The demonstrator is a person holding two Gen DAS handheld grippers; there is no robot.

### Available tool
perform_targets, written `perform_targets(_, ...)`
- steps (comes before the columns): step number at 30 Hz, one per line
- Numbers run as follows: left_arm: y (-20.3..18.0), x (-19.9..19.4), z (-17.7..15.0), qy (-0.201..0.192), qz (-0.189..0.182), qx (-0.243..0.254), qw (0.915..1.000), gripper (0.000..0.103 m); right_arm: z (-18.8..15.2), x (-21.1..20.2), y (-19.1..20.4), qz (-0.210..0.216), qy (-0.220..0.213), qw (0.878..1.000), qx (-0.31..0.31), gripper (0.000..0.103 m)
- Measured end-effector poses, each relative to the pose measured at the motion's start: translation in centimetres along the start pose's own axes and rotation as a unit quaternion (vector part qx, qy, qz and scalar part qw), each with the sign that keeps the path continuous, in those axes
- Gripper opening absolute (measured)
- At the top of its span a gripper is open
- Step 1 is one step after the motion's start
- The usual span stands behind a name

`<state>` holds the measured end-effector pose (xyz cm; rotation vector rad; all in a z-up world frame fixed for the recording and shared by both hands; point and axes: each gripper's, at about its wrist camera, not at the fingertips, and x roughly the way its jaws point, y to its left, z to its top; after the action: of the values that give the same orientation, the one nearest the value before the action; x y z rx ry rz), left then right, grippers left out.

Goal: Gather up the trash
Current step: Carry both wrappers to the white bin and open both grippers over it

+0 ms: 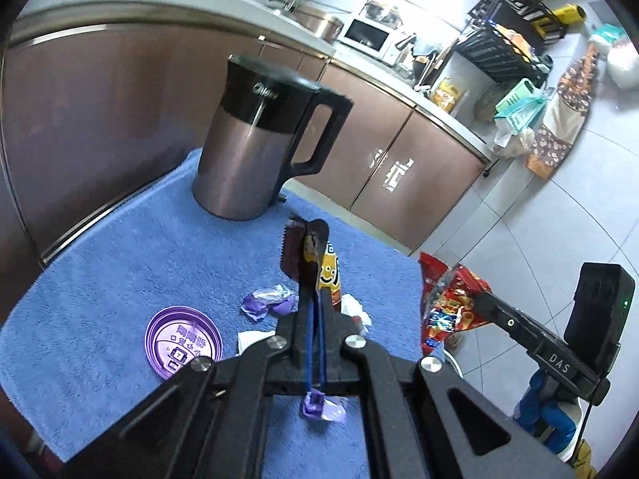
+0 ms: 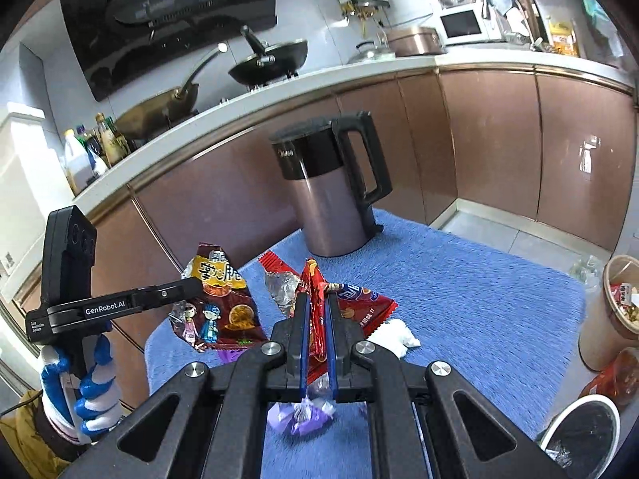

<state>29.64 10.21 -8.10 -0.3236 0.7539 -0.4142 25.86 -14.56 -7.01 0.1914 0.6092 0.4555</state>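
Two handheld grippers hang over a blue towel [image 2: 459, 291] spread before an electric kettle [image 2: 331, 187], each clenched on a snack wrapper. Largest on the towel, the kettle stands upright at the far edge, handle toward the brown cabinet corner; bare blue pile lies open on the kettle's handle side out to the towel's right edge, where tiled floor begins.

Nearer than the kettle, the left gripper [image 2: 195, 285] pinches a brown-and-yellow wrapper [image 2: 217, 303] that hangs down from the pads past the towel's left edge, long axis near vertical. The right gripper [image 2: 316, 299] holds a red wrapper [image 2: 319, 315] on edge between blue pads, its long axis running toward the kettle, its printed end fanning right.

Seen from the left wrist, a purple cup lid [image 1: 183, 341] lies flat, well in front of the kettle, beside crumpled purple candy wrappers [image 1: 267, 303]. A white tissue wad [image 2: 393, 335] lies just right of the red wrapper.
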Motion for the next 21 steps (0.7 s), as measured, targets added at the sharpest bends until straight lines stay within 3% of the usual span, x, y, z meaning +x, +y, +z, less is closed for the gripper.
perform_targets(11, -6.2, -3.8, -1.6, -0.013, -0.008, 0.040, 0.9991, 0.001, -2.4, -9.5, -2.8, -0.028, -0.059, 0.997, 0.032, 0.007)
perform_targets(21, -17.8, -2.7, -3.4, 0.003, -0.060, 0.118, 0.9912, 0.001, -5.5, -18.2, -8.2, -0.109, -0.110, 0.985, 0.072, 0.007)
